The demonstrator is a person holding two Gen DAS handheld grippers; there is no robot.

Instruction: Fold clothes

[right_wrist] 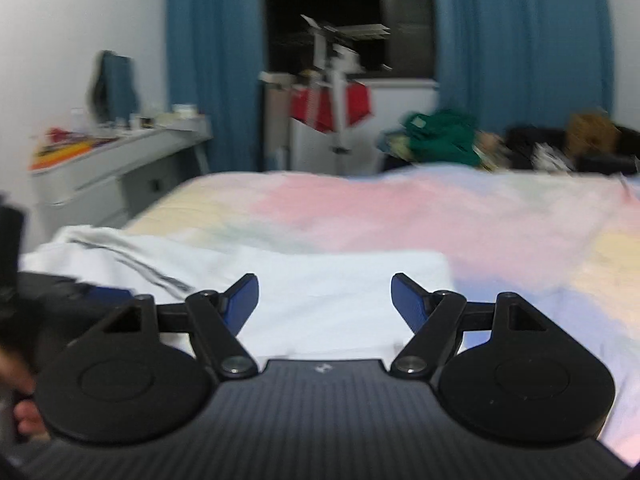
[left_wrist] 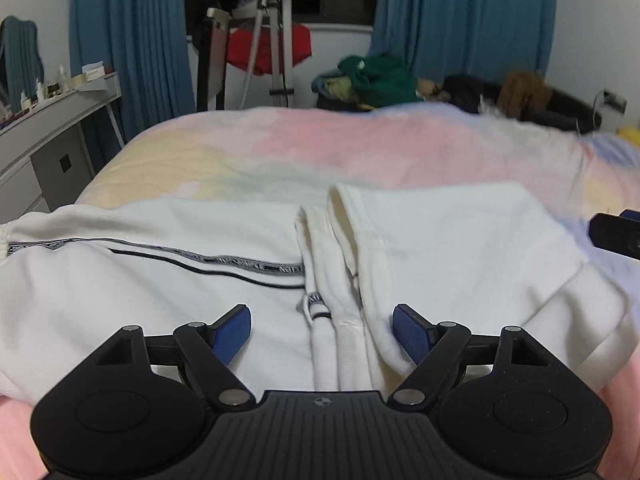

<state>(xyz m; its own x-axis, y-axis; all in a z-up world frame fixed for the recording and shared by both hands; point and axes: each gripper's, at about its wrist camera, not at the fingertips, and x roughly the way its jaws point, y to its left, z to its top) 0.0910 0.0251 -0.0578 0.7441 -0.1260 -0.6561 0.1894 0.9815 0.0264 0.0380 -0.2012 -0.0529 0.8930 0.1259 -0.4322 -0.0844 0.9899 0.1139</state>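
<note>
A white garment (left_wrist: pixel 440 248) with dark side stripes (left_wrist: pixel 224 262) lies across the near part of the bed, its right part folded over. My left gripper (left_wrist: pixel 322 326) is open and empty, low over the garment's middle fold. My right gripper (right_wrist: pixel 325 300) is open and empty, above the garment's right folded part (right_wrist: pixel 340 284). The right gripper's edge shows in the left wrist view (left_wrist: pixel 618 234), and the left gripper shows in the right wrist view (right_wrist: pixel 48 292) with a hand on it.
The bed (left_wrist: pixel 360 148) has a pastel pink, yellow and blue cover. A grey desk (left_wrist: pixel 52 128) stands to the left. A pile of green clothes (left_wrist: pixel 376 80) and dark bags (left_wrist: pixel 532 100) lie beyond the bed. A drying rack with red cloth (left_wrist: pixel 272 48) stands before blue curtains.
</note>
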